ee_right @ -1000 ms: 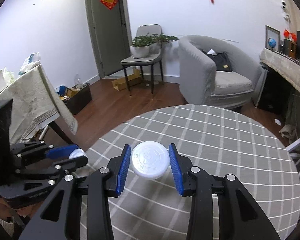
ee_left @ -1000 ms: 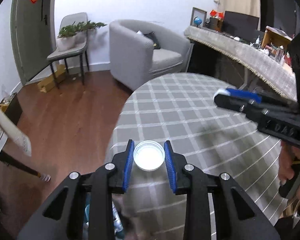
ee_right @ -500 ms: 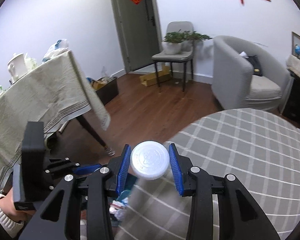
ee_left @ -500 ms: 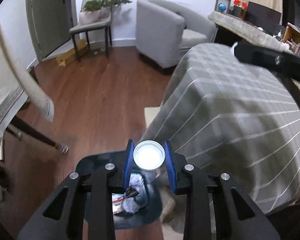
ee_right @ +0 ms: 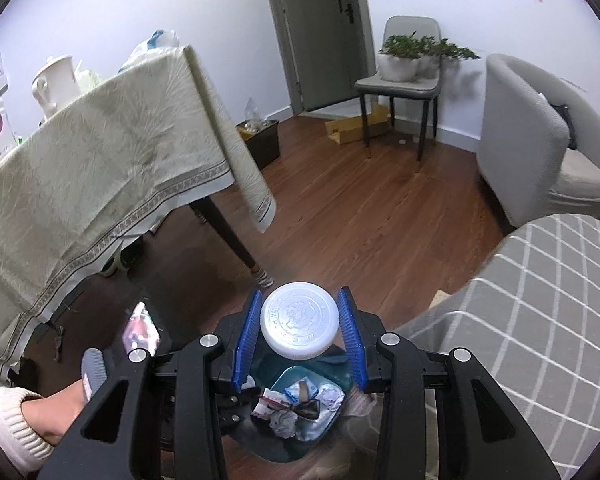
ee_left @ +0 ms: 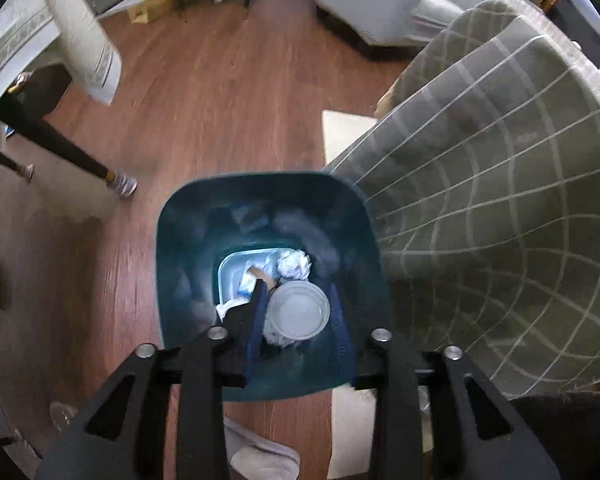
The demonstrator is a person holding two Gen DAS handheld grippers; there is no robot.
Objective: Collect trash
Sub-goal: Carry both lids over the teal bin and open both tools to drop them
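A dark teal trash bin [ee_left: 187,248] stands on the wood floor beside the round table, with crumpled paper [ee_left: 293,264] and wrappers at its bottom. My left gripper [ee_left: 300,312] hangs over the bin's mouth with its blue pads spread apart; a clear round cup [ee_left: 298,310] sits loose between them, no longer pinched. My right gripper [ee_right: 299,322] is shut on a white round lid [ee_right: 299,318] and holds it above the near side of the same bin [ee_right: 340,372].
The round table with grey checked cloth [ee_left: 500,208] is right of the bin. A second table with a pale cloth [ee_right: 99,168] and its dark legs stand to the left. A grey armchair [ee_right: 540,140] and a chair with plants [ee_right: 404,60] are further off.
Both grippers moved off the round table to over the bin. The left gripper tilted down and opened, freeing the clear cup. The right one still holds the lid.
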